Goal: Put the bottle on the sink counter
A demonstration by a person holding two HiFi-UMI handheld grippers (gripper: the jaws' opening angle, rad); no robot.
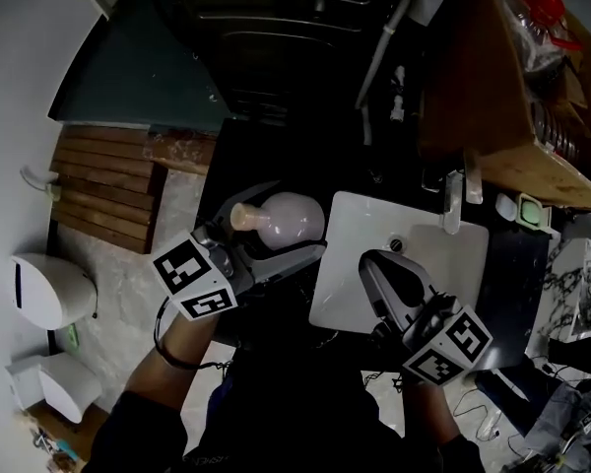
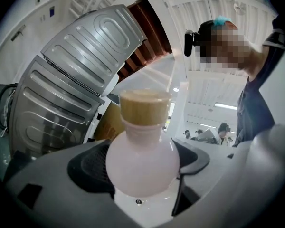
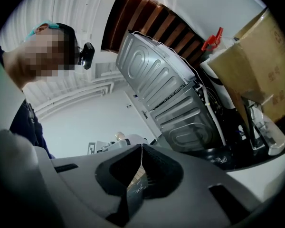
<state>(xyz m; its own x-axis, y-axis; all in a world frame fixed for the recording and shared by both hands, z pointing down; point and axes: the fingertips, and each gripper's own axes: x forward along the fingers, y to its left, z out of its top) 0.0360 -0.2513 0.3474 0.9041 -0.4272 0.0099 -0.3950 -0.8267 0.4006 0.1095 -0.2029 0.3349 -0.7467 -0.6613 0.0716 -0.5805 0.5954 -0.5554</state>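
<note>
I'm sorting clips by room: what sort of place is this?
Probably a washroom or laundry corner: a white sink with a tap set in a dark counter, and what looks like a wooden slatted mat to one side.

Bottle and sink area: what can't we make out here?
- Bottle fill level: opaque body, left gripper view and head view.
- Sink near edge: head view, covered by the right gripper.
- Sink counter surface: head view, too dark to read.
</note>
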